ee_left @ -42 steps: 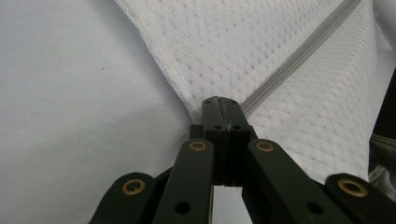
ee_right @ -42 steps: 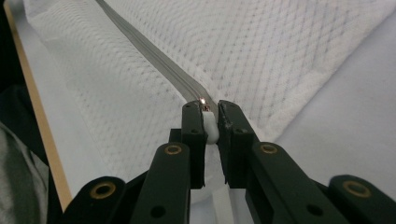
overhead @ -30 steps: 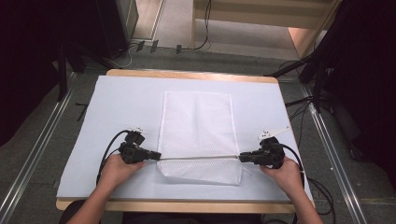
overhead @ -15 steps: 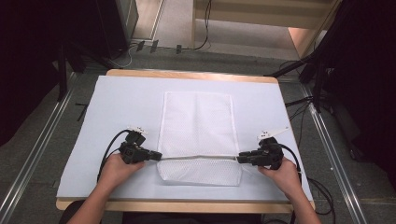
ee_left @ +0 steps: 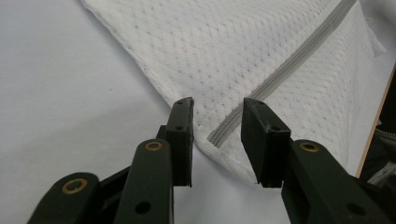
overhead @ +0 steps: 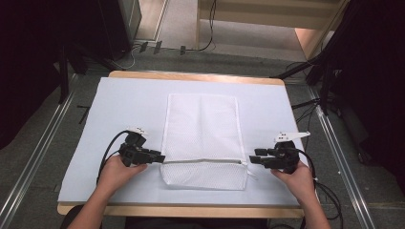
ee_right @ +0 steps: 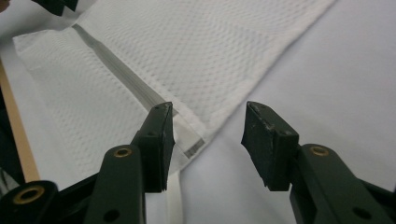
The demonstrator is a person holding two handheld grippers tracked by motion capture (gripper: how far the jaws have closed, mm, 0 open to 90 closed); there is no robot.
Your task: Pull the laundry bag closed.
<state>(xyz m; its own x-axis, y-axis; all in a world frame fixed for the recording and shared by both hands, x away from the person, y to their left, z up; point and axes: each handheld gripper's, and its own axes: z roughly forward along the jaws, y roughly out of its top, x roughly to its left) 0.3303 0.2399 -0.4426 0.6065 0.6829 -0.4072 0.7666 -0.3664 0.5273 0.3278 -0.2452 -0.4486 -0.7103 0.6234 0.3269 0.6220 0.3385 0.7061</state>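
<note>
A white mesh laundry bag (overhead: pixel 203 129) lies flat on the table, its grey zipper (overhead: pixel 205 162) running across near the front end. My left gripper (overhead: pixel 160 156) sits at the zipper's left end and my right gripper (overhead: pixel 253 158) at its right end. In the left gripper view the jaws of the left gripper (ee_left: pixel 218 102) have just been opening; the bag's corner (ee_left: pixel 261 42) and zipper end (ee_left: pixel 289 65) lie between them, untouched. The right gripper (ee_right: pixel 208 106) has also just been opening, over the other corner (ee_right: pixel 201 42), beside the zipper's white pull tab (ee_right: pixel 175 200).
A pale blue cover (overhead: pixel 129 105) spreads over the wooden table (overhead: pixel 191 211). Cables trail from both grippers toward the front edge. Dark equipment stands on both sides, and floor rails (overhead: pixel 38 152) run along the table.
Both grippers' jaws have spread apart and let go of the bag's zipper ends. The zipper line, earlier pulled taut between them, now rests slack on the table. The hands stayed put.
</note>
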